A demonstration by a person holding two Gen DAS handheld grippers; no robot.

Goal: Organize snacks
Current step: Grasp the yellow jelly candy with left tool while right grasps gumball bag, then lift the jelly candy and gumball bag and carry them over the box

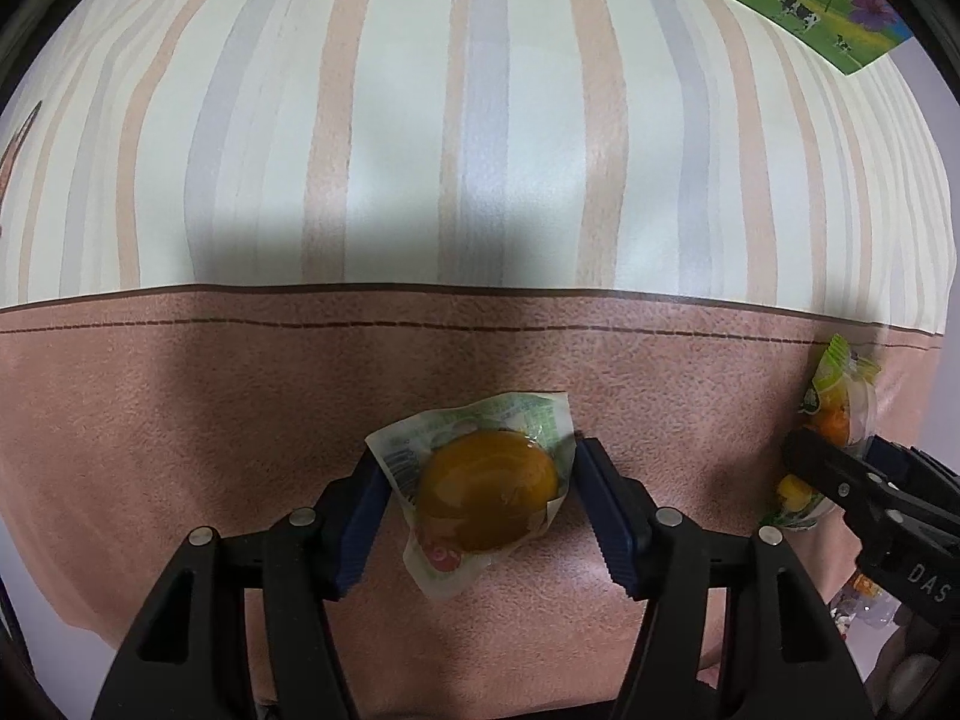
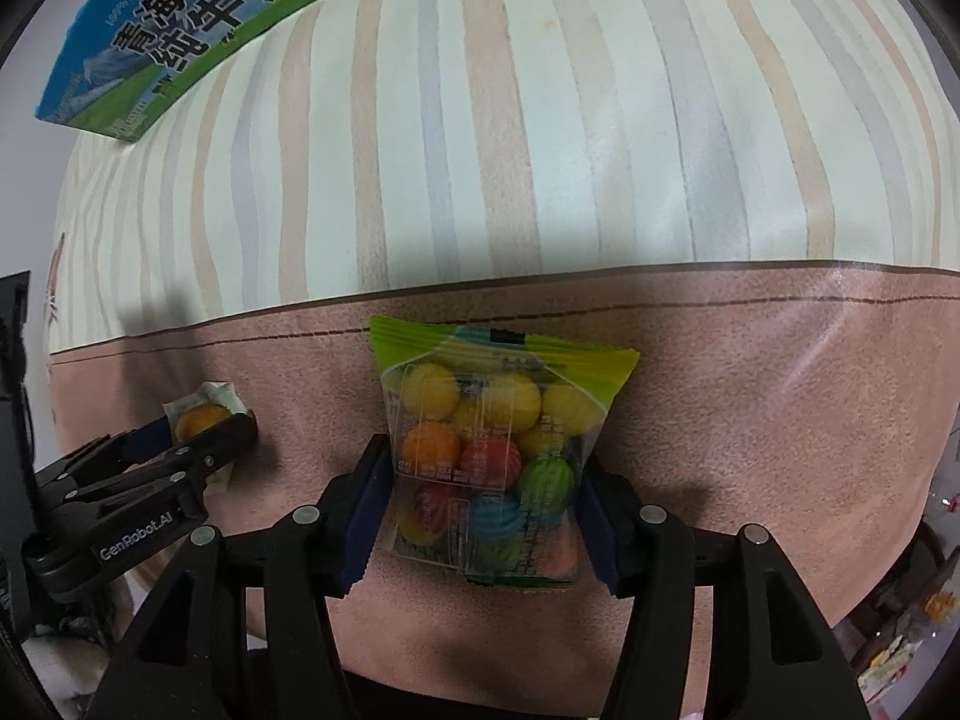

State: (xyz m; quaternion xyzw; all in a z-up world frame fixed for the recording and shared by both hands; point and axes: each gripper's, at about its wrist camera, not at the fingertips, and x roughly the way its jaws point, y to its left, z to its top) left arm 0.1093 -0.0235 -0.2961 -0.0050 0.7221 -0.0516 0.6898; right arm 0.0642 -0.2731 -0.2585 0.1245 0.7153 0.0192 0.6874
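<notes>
A jelly cup (image 1: pixel 489 492) with an orange dome and a crinkled printed wrapper rests on the pink band of the tablecloth (image 1: pixel 180 420). My left gripper (image 1: pixel 480 480) points down over it, and its blue pads lie against the wrapper's two edges. A clear bag of coloured candy balls (image 2: pixel 486 438) with a green top lies flat on the same band. My right gripper (image 2: pixel 486 480) straddles this bag with its pads just beside the straight, unsqueezed sides. Each gripper shows in the other's view: the right gripper (image 1: pixel 840 456) at the right edge and the left gripper (image 2: pixel 204 426) at the left.
A green and blue milk carton (image 2: pixel 180 42) lies at the back on the striped part of the cloth (image 2: pixel 540 120). The table's edge curves close behind both grippers. Beyond the right edge are several small packets (image 2: pixel 900 630), lower down. A dark object (image 2: pixel 12 360) stands at the far left.
</notes>
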